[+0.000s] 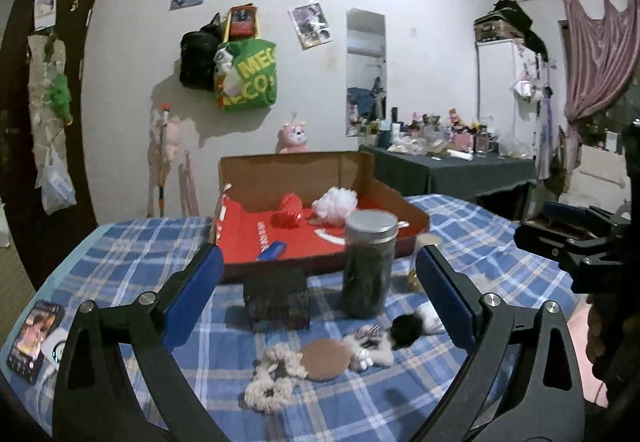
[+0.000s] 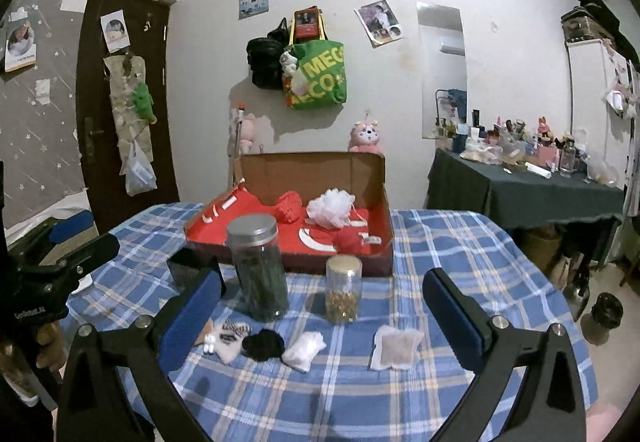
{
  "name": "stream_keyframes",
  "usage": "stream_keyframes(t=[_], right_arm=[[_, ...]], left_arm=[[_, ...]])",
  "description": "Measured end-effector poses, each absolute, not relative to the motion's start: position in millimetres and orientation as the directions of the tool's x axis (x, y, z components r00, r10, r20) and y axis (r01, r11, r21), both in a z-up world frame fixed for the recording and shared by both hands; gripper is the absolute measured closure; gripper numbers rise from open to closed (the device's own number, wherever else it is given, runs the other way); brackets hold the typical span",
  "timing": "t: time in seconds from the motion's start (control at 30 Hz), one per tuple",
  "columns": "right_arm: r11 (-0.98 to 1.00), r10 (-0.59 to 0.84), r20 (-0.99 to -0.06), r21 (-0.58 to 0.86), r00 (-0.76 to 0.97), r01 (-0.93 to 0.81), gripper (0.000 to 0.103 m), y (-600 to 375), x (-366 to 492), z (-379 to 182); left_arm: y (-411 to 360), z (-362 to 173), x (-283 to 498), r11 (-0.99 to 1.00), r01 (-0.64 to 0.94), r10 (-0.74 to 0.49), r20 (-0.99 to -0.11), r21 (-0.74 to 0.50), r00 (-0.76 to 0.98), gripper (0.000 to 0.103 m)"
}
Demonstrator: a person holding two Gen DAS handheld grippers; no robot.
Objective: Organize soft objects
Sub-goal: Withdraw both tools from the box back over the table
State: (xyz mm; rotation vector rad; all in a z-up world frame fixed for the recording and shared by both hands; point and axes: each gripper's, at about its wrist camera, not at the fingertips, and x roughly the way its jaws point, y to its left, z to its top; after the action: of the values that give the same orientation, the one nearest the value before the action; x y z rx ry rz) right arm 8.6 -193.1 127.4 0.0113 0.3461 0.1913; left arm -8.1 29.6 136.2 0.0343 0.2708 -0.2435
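Observation:
A cardboard box (image 1: 296, 170) with a red inside stands on the plaid bed. In it lie a white mesh pouf (image 1: 335, 202), a red knit piece (image 1: 290, 208) and a red yarn ball (image 2: 350, 240). Nearer lie cream scrunchies (image 1: 270, 378), a brown round pad (image 1: 324, 359), a black fluffy scrunchie (image 2: 262, 344), a white pouch (image 2: 305, 350) and a flat sachet (image 2: 396, 350). My left gripper (image 1: 320, 258) hangs open above the scrunchies, holding nothing. My right gripper (image 2: 323, 278) is open and bare over the pouch and sachet.
A tall lidded jar (image 2: 260, 270) of dark green stuff, a small jar (image 2: 343, 290) of gold bits and a dark box (image 1: 278, 298) stand before the cardboard box. A phone (image 1: 34, 342) lies at the bed's left edge. A cluttered dresser (image 2: 520, 194) stands at right.

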Motion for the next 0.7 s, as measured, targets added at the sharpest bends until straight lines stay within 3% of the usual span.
stream_keyframes(t=[0.7], right_arm=[[0.976, 0.219, -0.525, 0.108, 0.823, -0.19, 0.0, -171.8, 47.7, 40.5]], left_arm=[[59.2, 59.2, 23.5, 0.985, 0.161, -0.172, -0.532, -0.068, 0.829, 0.005]])
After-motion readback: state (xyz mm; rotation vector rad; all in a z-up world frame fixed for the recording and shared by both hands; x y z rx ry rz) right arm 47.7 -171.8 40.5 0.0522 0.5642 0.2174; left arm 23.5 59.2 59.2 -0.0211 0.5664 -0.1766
